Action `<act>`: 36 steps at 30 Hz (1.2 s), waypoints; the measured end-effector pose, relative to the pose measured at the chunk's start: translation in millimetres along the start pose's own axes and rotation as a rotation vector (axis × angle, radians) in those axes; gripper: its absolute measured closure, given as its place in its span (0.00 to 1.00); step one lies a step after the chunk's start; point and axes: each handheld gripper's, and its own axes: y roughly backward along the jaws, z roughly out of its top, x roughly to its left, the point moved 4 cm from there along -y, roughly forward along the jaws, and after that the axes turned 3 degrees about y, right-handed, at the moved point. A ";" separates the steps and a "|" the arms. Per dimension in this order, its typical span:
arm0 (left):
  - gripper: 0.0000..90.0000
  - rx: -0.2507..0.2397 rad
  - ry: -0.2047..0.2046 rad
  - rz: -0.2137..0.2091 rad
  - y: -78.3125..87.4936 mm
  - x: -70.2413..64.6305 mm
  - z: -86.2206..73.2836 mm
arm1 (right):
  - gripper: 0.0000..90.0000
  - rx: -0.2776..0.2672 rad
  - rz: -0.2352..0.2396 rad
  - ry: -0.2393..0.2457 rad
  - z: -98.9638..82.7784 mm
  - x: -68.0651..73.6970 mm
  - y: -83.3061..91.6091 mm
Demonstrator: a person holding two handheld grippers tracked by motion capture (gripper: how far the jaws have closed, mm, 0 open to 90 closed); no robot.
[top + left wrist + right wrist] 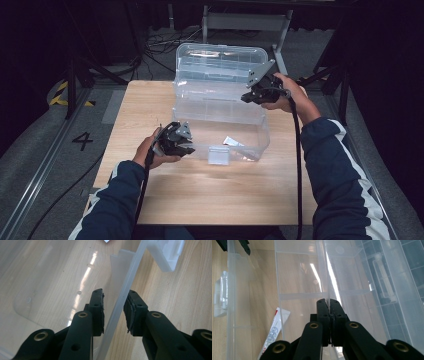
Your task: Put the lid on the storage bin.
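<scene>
I have a clear plastic storage box [220, 120] sitting at the centre of the table [200, 195] in the high view, its hinged lid [220, 62] thrown back toward the top of the frame.

It looks light and fairly stiff, but the thin walls should flex under a pinch, and the glossy plastic is likely slippery. The rims and inner partitions seem the best places to take hold.

My left gripper [113, 311] straddles the box's front wall [125, 290] in the left gripper view, one pad on each side. The jaws are narrow, with a sliver of gap at the pads, so I judge the wall is not yet clamped.

My right gripper [328, 302] is pinched tight on a thin upright divider [325, 270] inside the box, seen mid-frame in the right gripper view.

The box is transparent throughout, with a white latch [218, 155] at its front. A small white tube [273, 332] lies on its floor, lower left of the right gripper view.
</scene>
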 end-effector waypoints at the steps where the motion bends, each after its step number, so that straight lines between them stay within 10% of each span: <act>1: 0.78 0.001 0.000 0.000 0.0 0.1 0.1 | 0.99 0.000 -0.001 -0.004 -0.3 0.6 0.3; 36: 0.76 -0.009 -0.025 0.029 -0.6 -0.6 -0.1 | 0.96 -0.038 -0.023 -0.001 -8.7 24.4 5.2</act>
